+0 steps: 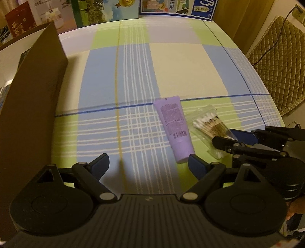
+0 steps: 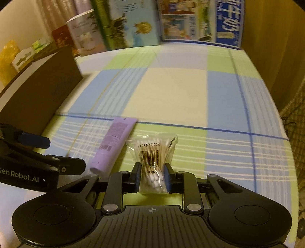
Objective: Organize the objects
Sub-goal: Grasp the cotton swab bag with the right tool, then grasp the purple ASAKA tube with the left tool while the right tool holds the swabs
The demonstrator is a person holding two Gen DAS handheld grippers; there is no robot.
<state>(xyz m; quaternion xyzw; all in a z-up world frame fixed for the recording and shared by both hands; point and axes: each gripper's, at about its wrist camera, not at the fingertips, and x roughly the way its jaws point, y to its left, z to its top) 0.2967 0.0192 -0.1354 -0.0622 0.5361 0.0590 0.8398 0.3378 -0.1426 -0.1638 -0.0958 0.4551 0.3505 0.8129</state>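
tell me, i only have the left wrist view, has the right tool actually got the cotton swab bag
Observer: Yes. The right tool is pinched on the near end of the cotton swab bag.
Operator: is it lifted
Observer: Cannot tell; most of the bag seems to lie on the checked tablecloth.
Operator: what does the bag say
Observer: "100PCS" above a barcode, which your view blurs.

I'm working at home, by the look of it: a table under a checked cloth [image 1: 171, 63] in blue, green and cream. Behind the cloth stand printed cartons [image 2: 202, 21]; at its right, a quilted cushion [image 1: 278, 57] and a wall socket [image 1: 298, 13] with its cord.
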